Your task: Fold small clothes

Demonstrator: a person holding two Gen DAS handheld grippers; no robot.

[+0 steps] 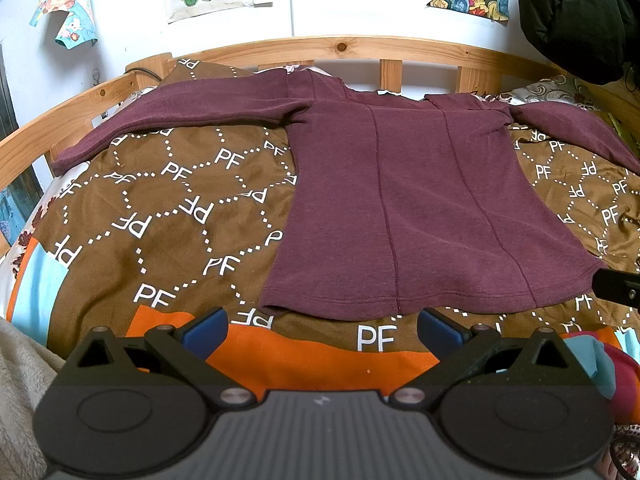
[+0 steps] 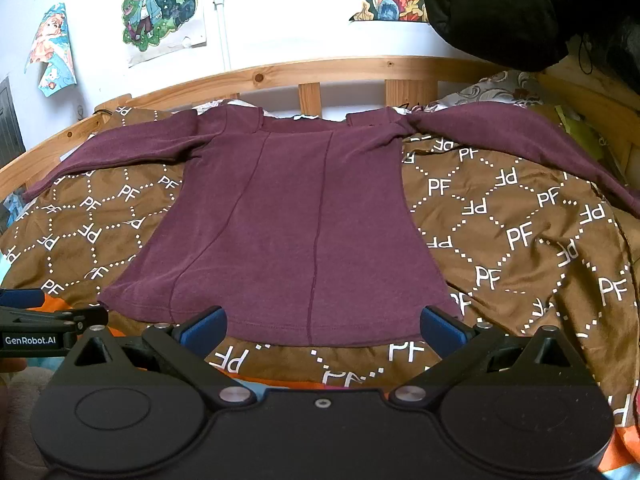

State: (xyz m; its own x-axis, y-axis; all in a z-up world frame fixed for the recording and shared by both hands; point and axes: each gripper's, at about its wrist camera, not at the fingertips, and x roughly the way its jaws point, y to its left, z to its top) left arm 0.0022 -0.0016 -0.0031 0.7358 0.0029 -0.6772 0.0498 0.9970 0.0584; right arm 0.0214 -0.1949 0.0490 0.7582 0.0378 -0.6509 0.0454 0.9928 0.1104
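A maroon long-sleeved top (image 1: pixel 420 208) lies flat on the brown patterned bedspread (image 1: pixel 168 216), sleeves spread out to both sides, hem toward me. It also shows in the right wrist view (image 2: pixel 288 224). My left gripper (image 1: pixel 322 330) is open and empty, hovering just short of the hem's left part. My right gripper (image 2: pixel 322 326) is open and empty, at the hem's middle, its blue fingertips (image 2: pixel 204 330) just above the hem edge. The right gripper shows at the right edge of the left wrist view (image 1: pixel 618 286); the left gripper shows at the left edge of the right wrist view (image 2: pixel 40 320).
A wooden bed rail (image 1: pixel 344 50) runs behind the top. A black jacket (image 2: pixel 520 12) hangs at the upper right. Posters (image 2: pixel 160 4) are on the white wall. An orange and blue blanket (image 1: pixel 304 356) lies near the front edge, a beige fleece (image 1: pixel 20 380) at the left.
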